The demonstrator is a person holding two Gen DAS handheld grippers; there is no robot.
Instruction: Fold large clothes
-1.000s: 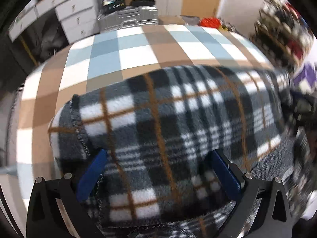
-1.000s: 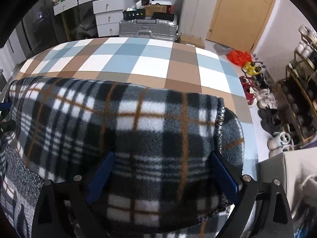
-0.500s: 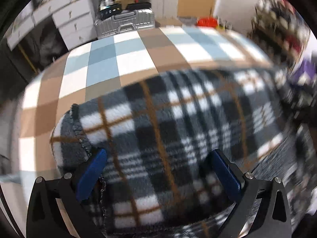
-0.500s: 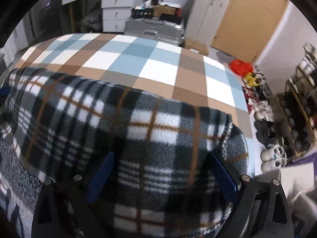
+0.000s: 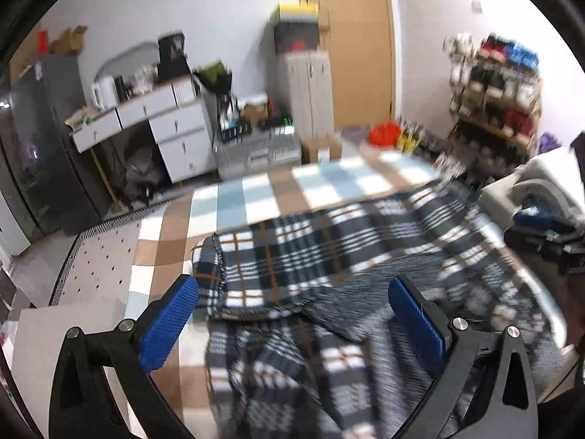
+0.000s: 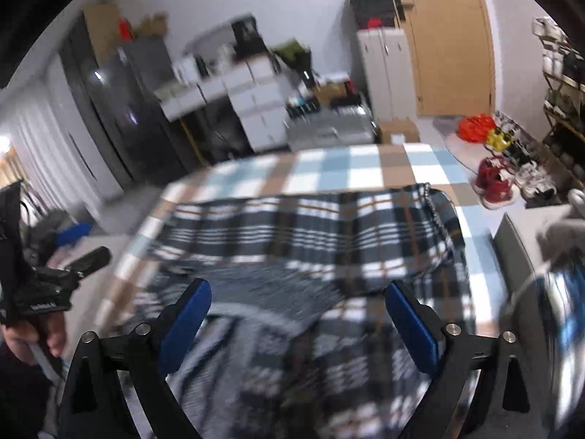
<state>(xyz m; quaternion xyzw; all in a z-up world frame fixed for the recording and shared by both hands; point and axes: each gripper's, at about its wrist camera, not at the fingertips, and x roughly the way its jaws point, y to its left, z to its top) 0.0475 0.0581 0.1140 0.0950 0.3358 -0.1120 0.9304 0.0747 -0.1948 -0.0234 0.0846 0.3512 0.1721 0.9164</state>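
Plaid fleece garment (image 5: 329,256): lay folded over itself on the checked table (image 5: 256,197), far edge doubled so the fold could settle. Left gripper (image 5: 292,314) and right gripper (image 6: 296,314) hung above it, jaws spread, holding nothing.

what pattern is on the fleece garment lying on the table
Black, grey and white plaid with thin orange-brown lines on the fleece garment; clearest in the left wrist view.

Black claw (image 5: 292,322), blue textured pads (image 5: 169,323)
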